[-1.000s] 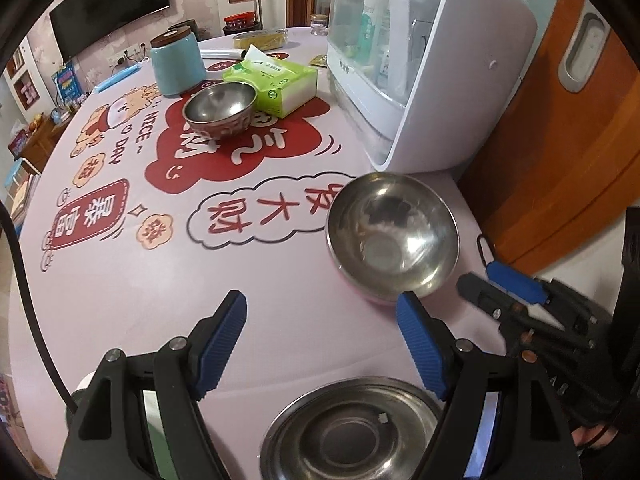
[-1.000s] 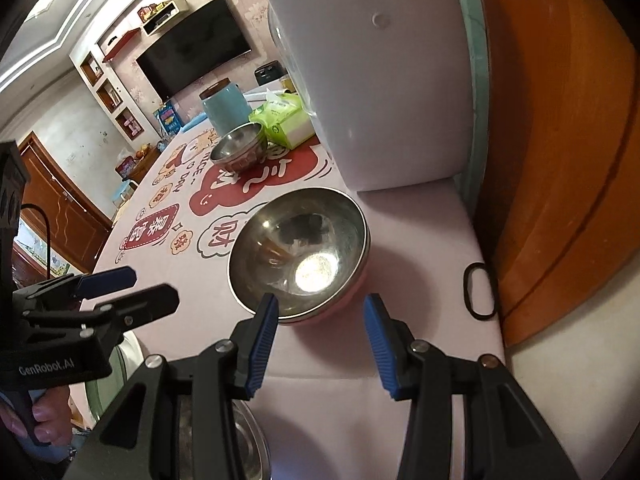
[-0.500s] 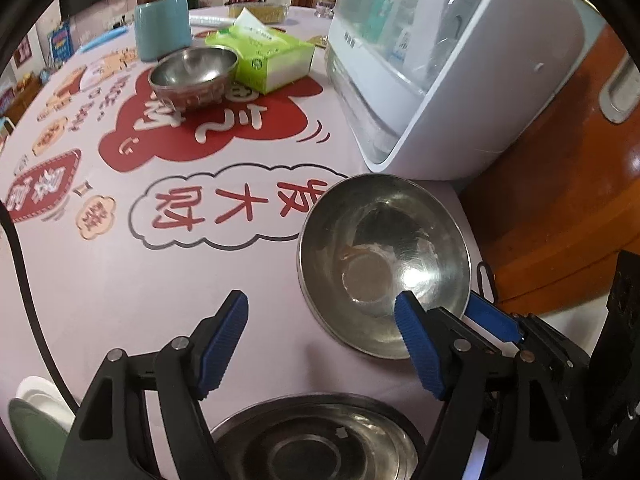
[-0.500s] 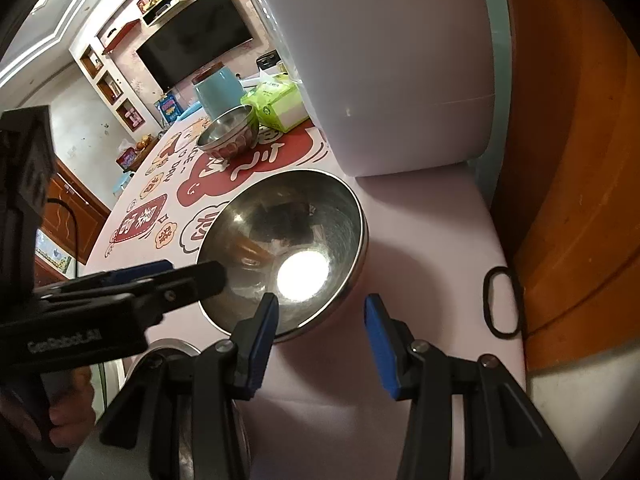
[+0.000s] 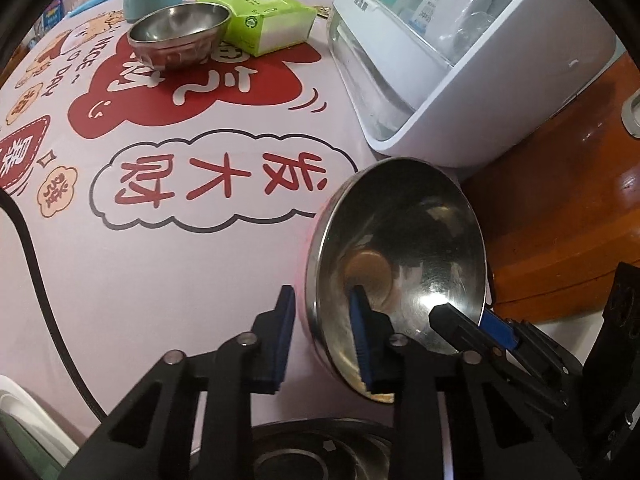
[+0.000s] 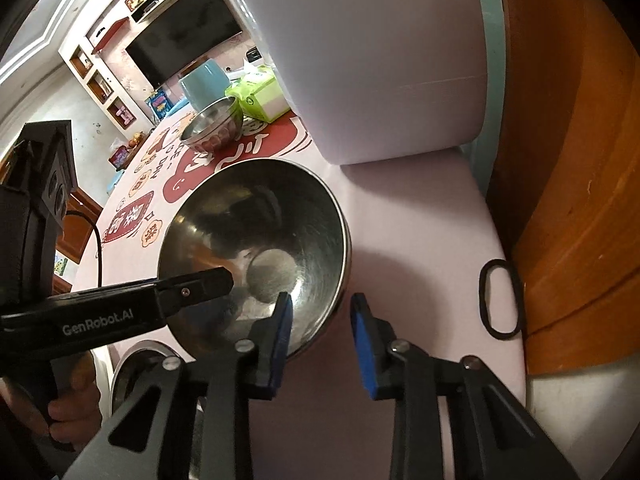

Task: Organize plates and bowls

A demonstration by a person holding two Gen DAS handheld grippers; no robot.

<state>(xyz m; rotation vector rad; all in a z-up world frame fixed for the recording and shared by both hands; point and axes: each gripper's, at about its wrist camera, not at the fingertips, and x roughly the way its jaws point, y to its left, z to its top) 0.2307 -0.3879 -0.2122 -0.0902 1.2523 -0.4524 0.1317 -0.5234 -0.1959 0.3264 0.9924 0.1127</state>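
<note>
Two hand-held grippers meet at one large steel bowl (image 5: 400, 264) near the edge of the surface (image 5: 168, 272), just in front of a white appliance (image 5: 460, 60). The left hand-held gripper (image 5: 322, 338) straddles its near rim, jaws closing, one pad inside and one outside; the right hand-held gripper (image 6: 322, 338) is closing likewise on the rim's other side. The bowl is round, with no long axis; it looks tipped, its mouth facing up and toward the cameras. Little seems sorted yet: a smaller bowl (image 5: 180, 36) sits well apart beside a green tissue pack (image 5: 264, 20), and a steel plate (image 5: 312, 452) lies nearest, probably awaiting stacking
</note>
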